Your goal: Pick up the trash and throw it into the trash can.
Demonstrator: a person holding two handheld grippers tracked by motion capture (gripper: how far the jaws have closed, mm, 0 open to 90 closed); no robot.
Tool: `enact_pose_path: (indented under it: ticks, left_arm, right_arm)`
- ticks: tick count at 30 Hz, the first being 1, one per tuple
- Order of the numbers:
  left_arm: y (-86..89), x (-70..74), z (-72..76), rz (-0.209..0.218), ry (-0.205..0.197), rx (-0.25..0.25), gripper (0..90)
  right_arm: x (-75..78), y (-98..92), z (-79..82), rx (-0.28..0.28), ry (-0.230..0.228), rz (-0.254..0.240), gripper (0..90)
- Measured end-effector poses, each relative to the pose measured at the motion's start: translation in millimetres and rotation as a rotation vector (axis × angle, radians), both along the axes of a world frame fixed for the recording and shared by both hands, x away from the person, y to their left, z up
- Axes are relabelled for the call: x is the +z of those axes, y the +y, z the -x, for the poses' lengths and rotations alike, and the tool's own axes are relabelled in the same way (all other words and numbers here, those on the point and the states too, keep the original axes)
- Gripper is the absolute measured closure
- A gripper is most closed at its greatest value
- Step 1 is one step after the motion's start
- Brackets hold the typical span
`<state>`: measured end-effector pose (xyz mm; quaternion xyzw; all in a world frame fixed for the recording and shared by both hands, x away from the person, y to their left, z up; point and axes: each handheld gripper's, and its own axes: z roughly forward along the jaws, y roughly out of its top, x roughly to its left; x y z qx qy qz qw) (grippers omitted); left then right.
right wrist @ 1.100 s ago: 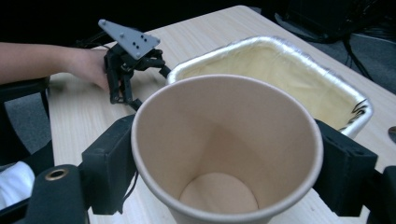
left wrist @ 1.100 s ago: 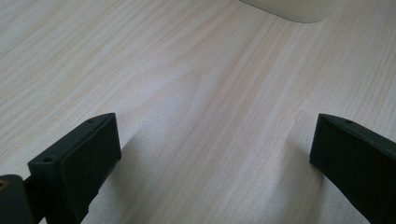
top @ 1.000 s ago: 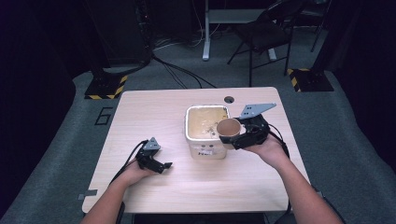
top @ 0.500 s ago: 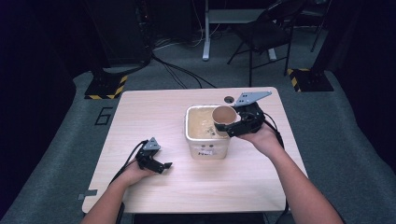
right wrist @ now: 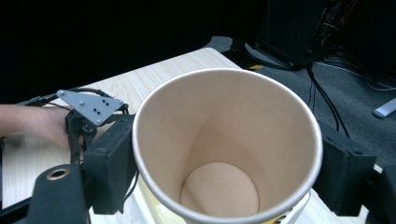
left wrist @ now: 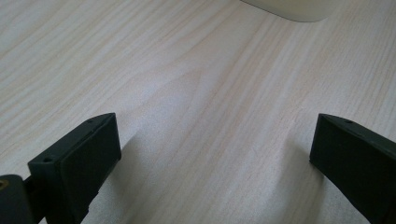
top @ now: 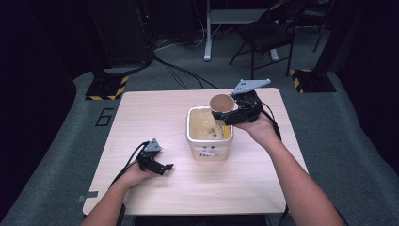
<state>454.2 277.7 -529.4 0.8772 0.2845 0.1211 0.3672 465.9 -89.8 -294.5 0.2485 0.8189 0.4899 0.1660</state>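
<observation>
A brown paper cup (top: 222,102) is up in the air, just over the back right corner of a white tub (top: 209,133). The cup is tipped on its side, so its round open mouth faces the high camera. In the right gripper view you can look right down into the cup (right wrist: 227,144), and it has nothing in it. The right gripper (top: 230,113) holds the cup, with one black jaw pressed on each side of it. A hand (top: 259,126) holds that gripper from behind. The white tub sits near the middle of the light wood tabletop (top: 160,113), and its inside looks yellow-brown with some dark spots. A small label is on its front wall. The left gripper (top: 160,165) rests low on the tabletop, near the front left, well apart from the tub. Its jaws are wide apart with only bare wood (left wrist: 210,107) between them. A grey carpet floor (top: 70,122) goes around the table, and a dark folding chair (top: 268,33) stands behind it.
</observation>
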Motion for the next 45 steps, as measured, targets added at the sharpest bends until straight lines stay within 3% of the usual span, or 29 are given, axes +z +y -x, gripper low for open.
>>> enact_pose_path:
  ticks: [13,23,40,45]
  left_arm:
    - [0.0,0.0,0.0,0.0,0.0,0.0,1.8]
    - [0.0,0.0,0.0,0.001,0.0,0.0,1.8]
    - [0.0,0.0,0.0,0.001,0.0,0.0,1.8]
    - [0.0,0.0,0.0,0.001,0.0,0.0,1.8]
  right_arm:
    - [-8.4,10.2,-16.1,-0.042,0.005,0.005,18.9]
    - [-28.0,16.6,-28.7,-0.072,0.028,0.014,18.9]
    - [-61.7,32.8,-32.8,-0.051,0.076,0.064,18.8]
    - [-71.3,37.2,-33.7,-0.047,0.094,0.098,18.7]
